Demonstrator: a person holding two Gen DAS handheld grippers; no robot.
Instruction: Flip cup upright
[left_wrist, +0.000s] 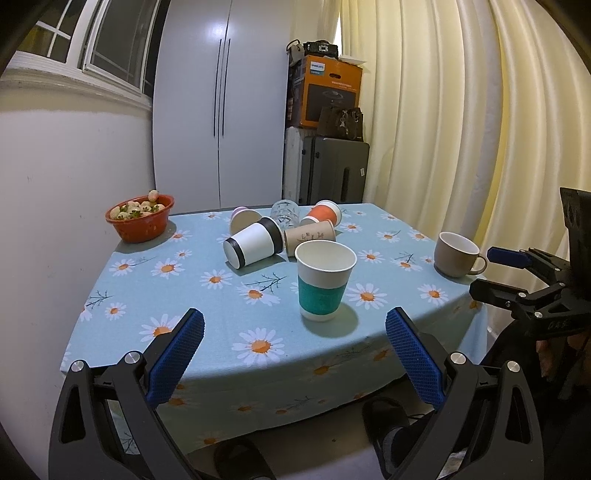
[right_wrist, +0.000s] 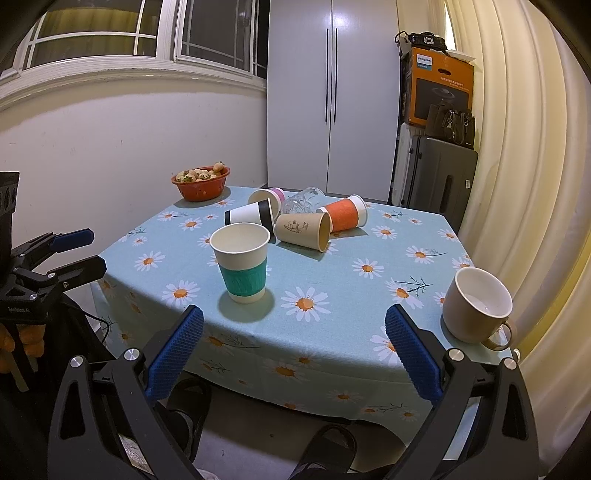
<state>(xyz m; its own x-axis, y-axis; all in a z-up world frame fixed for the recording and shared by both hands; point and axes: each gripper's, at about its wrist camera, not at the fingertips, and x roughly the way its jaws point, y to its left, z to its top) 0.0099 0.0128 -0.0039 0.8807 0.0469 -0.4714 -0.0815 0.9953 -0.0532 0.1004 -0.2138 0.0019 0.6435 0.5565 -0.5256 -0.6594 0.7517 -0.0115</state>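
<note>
Clearly both the left gripper (left_wrist: 294, 328) and right gripper (right_wrist: 294, 326) hang wide open and empty short of the daisy-print tablecloth (left_wrist: 207, 295) — so reach past the upright teal-banded paper cup (left_wrist: 324, 280) to the toppled black-rimmed white paper cup (left_wrist: 253, 245), closing across its middle.

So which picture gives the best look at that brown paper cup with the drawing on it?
The right wrist view: the brown cup lies on its side in the open, drawing and mouth both visible. In the left wrist view the teal cup stands in front of the brown cup, hiding its mouth.
</note>
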